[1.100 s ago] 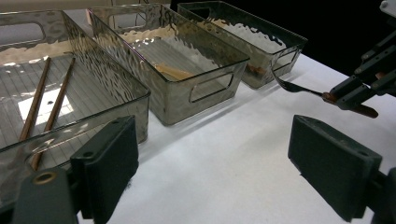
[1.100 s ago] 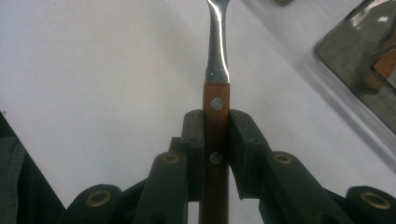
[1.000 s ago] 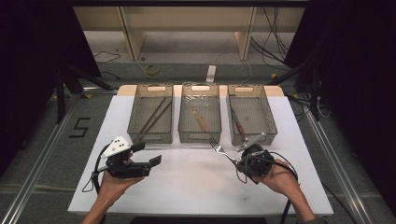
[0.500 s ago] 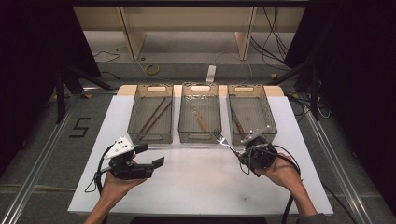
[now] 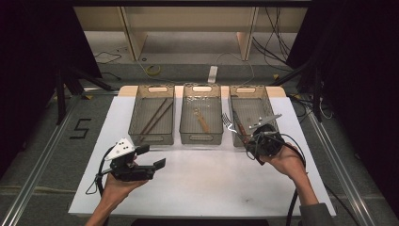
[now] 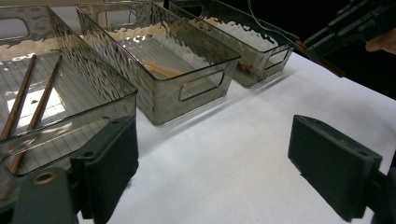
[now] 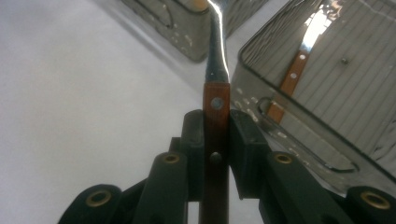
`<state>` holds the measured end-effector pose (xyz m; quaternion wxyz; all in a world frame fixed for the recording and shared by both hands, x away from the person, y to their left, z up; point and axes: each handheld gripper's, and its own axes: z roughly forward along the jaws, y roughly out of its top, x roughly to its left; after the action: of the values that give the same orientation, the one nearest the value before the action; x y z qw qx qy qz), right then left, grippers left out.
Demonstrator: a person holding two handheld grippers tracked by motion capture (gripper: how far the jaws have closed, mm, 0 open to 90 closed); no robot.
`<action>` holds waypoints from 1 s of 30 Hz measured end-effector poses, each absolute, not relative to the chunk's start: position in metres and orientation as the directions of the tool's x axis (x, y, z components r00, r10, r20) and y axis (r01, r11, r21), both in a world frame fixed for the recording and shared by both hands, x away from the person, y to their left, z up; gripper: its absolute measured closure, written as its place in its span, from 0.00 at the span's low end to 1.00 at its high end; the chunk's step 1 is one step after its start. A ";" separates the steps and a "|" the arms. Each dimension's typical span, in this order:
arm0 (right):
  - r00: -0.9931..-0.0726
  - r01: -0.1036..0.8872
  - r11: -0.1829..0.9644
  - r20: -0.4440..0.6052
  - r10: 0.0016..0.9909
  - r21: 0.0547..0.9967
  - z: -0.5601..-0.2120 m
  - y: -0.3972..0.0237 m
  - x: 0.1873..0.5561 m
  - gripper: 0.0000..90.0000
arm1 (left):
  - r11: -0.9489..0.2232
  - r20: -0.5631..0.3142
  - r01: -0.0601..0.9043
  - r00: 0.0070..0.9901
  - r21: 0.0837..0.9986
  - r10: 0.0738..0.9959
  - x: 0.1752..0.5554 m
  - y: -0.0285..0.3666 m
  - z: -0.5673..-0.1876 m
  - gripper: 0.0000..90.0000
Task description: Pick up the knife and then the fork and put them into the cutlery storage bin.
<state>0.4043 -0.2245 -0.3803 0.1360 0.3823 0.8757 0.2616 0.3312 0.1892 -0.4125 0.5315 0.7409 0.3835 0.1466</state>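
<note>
The fork (image 7: 216,74) has a reddish-brown wooden handle with two metal rivets and a bright steel neck and tines; the right gripper (image 7: 215,126) has its jaws clamped on the handle from both sides, and the steel end points away from them. In the high view the fork (image 5: 229,123) is held above the table (image 5: 197,183), its tines over the gap between the middle and right bins, near their front edges — the right gripper (image 5: 256,141) sits just in front of the right bin.

Three clear smoky plastic bins stand in a row along the far edge of the table: the left bin (image 5: 151,120) holds two dark wooden chopsticks (image 5: 155,117); the middle bin (image 5: 202,119) holds one pale wooden utensil (image 5: 202,121); the right bin (image 5: 250,113) holds one more wood-handled piece (image 7: 292,74), lying on its ribbed floor.

The left gripper (image 5: 141,162) is held over the near left part of the table — its jaws stand wide apart with nothing between them, only bare white table.
</note>
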 end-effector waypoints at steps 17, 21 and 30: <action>-0.636 0.613 0.533 -0.036 0.771 0.583 -0.363 -0.225 0.431 0.86 | -0.142 -0.189 0.412 0.663 0.900 0.724 0.331 0.189 -0.412 0.17; -0.623 0.626 0.520 -0.028 0.782 0.581 -0.362 -0.224 0.440 0.86 | -0.137 -0.193 0.413 0.661 0.901 0.725 0.331 0.189 -0.412 0.17; -0.596 0.646 0.494 -0.020 0.803 0.582 -0.359 -0.224 0.458 0.86 | -0.135 -0.194 0.412 0.661 0.901 0.725 0.331 0.189 -0.412 0.17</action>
<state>0.4576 -0.2238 -0.3591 0.1460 0.4253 0.8519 0.2686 0.3312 0.1893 -0.4124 0.5334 0.7390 0.3845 0.1465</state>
